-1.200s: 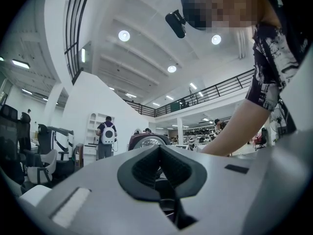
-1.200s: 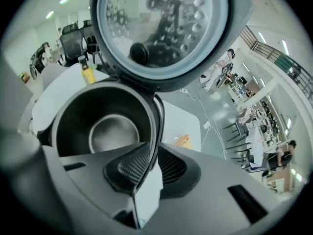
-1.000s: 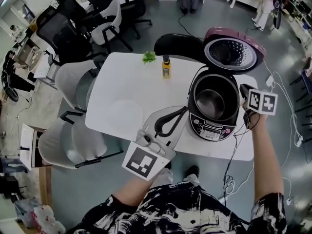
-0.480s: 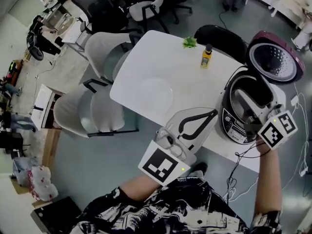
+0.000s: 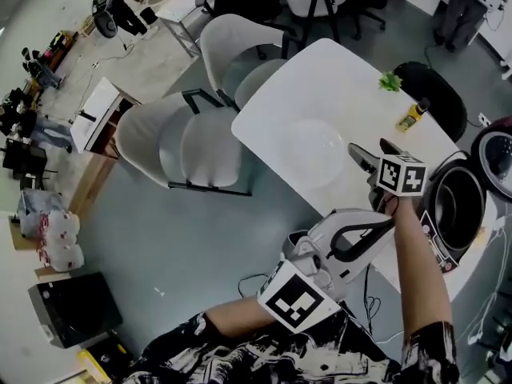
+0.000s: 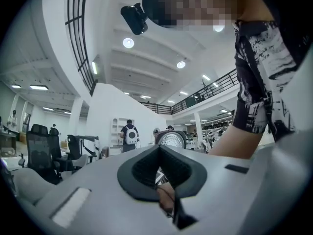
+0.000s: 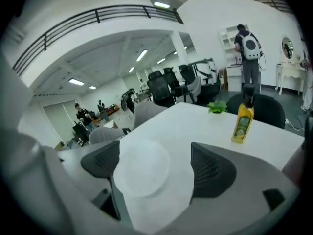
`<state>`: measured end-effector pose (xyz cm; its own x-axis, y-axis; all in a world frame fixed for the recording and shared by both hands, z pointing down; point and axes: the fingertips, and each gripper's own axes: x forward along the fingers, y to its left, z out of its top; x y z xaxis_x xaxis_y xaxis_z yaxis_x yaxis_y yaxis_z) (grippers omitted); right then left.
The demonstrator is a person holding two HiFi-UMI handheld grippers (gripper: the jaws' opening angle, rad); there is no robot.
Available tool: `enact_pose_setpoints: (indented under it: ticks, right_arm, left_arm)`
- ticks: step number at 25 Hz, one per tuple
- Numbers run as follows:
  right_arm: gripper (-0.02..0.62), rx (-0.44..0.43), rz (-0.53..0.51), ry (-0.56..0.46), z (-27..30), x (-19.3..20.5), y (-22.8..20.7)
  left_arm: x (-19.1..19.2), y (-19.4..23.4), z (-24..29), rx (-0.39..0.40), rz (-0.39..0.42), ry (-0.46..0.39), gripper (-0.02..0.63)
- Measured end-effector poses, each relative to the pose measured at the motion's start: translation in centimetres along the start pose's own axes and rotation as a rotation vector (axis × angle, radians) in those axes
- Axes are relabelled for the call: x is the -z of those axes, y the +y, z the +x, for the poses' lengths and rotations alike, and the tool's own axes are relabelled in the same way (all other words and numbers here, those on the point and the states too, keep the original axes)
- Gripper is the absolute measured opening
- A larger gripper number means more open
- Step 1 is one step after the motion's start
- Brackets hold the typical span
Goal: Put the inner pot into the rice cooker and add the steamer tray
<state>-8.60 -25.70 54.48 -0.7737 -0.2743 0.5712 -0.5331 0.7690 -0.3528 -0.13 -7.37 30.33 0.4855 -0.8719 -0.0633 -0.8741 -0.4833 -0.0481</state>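
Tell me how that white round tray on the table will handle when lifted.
The steamer tray looks thin and shallow: probably light, perhaps slightly flexible. Lying flat on the smooth table, it would likely slide under a push rather than tip or roll. Its low rim seems hard to pinch.
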Motion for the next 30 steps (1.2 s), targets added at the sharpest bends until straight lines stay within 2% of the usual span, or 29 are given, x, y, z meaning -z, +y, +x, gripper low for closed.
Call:
enact_pose_setpoints:
  ticks: [7,14,16,19,22,25,26,27,30]
  right_arm:
    - [0.433,0.093,0.055,0.25,8.9,7.8,-1.4]
    - [0.42,0.169,0.168,0.383,12.2,12.6,-3.1]
    - [0.38,0.191,0.197,0.407,12.8,13.4,-3.3]
    - [0.254,0.222,0.221,0.442,13.0,14.1,-3.4]
    - [0.229,0.258,0.231,0.465,12.8,14.7,-3.9]
    - [0.156,0.29,0.249,0.473,12.1,14.6,-4.5]
    - [0.116,0.296,0.259,0.481,11.9,14.7,-4.6]
    - [0.026,0.302,0.269,0.491,11.8,14.8,-4.7]
    - [0.01,0.318,0.293,0.515,11.6,15.2,-5.0]
  left_arm:
    - [1.8,2.1,-2.5,-0.024,-0.023,0.003,0.005]
    - [3.9,4.7,-3.0,-0.045,-0.028,0.025,0.005]
    - [4.4,5.4,-3.2,-0.05,-0.031,0.03,0.005]
    - [4.6,6.0,-3.2,-0.052,-0.036,0.034,0.005]
    - [4.5,6.1,-3.0,-0.049,-0.042,0.037,0.005]
    - [4.3,6.2,-2.8,-0.044,-0.048,0.04,0.005]
    - [4.4,6.2,-2.8,-0.042,-0.05,0.042,0.005]
    - [4.4,6.3,-2.7,-0.041,-0.051,0.045,0.005]
    - [4.9,6.6,-2.5,-0.042,-0.055,0.048,0.005]
